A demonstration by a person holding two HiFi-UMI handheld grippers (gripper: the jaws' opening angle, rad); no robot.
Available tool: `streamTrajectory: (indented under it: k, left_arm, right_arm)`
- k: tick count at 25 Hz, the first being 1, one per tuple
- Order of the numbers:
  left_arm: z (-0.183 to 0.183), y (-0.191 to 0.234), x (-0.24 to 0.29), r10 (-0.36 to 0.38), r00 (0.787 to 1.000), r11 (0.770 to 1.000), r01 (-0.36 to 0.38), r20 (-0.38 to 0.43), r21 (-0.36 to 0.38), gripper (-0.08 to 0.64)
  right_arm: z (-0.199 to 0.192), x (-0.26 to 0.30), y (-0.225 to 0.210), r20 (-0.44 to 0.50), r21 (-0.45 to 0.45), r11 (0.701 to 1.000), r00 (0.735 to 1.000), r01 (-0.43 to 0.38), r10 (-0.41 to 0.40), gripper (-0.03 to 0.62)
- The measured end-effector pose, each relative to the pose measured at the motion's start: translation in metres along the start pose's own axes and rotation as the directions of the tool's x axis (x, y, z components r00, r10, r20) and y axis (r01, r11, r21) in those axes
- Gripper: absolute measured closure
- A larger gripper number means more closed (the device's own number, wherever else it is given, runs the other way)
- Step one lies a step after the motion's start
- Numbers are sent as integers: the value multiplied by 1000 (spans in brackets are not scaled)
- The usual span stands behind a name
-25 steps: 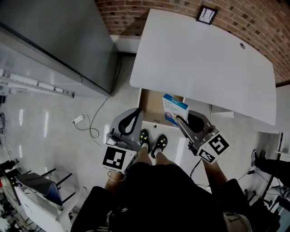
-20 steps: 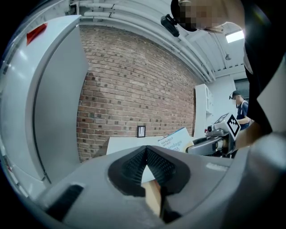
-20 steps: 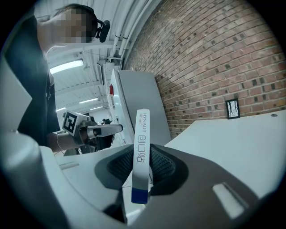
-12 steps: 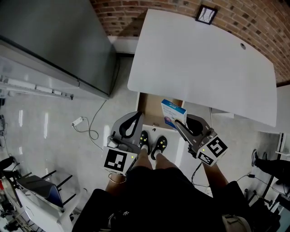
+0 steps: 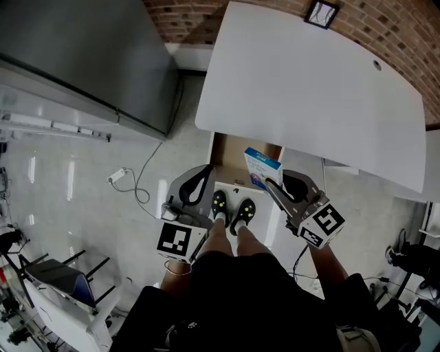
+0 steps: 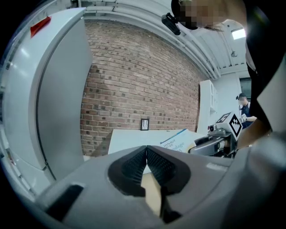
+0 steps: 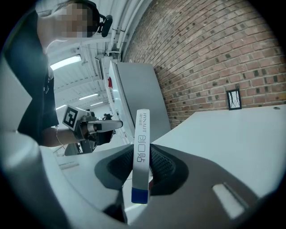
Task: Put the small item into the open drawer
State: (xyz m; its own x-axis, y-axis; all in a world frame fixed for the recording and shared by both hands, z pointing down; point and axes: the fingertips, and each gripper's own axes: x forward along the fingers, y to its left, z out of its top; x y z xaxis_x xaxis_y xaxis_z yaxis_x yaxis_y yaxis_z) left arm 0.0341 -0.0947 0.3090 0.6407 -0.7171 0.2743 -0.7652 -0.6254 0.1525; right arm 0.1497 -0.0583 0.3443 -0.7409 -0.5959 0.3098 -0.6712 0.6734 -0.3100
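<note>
A flat blue-and-white box [image 5: 264, 167] hangs over the open drawer [image 5: 227, 152], whose brown inside shows under the white table's near edge. My right gripper [image 5: 269, 182] is shut on the box. In the right gripper view the box [image 7: 142, 154] stands edge-on between the ribbed pads. My left gripper [image 5: 203, 180] is shut with nothing in it, to the left of the drawer; in the left gripper view its pads [image 6: 146, 152] meet at the tips. From there the box [image 6: 175, 141] and the right gripper [image 6: 213, 143] show at the right.
A white table [image 5: 309, 96] fills the upper right, with a small framed picture [image 5: 322, 13] at its far edge against the brick wall. A grey cabinet [image 5: 82, 55] stands at the left. A cable and plug [image 5: 118, 177] lie on the floor. The person's shoes [image 5: 232, 212] are just before the drawer.
Both grippers have sunk a little. The box stays in the right gripper over the drawer and now sits slightly nearer the drawer's front.
</note>
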Motion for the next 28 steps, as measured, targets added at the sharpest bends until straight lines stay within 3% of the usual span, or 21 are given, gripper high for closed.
streamTrajectory:
  k: [28]
  left_arm:
    - [-66, 24, 16, -3, 998, 1000, 2, -56, -14, 560]
  right_arm:
    - [-83, 48, -33, -125, 13, 1000, 992, 27, -26, 497]
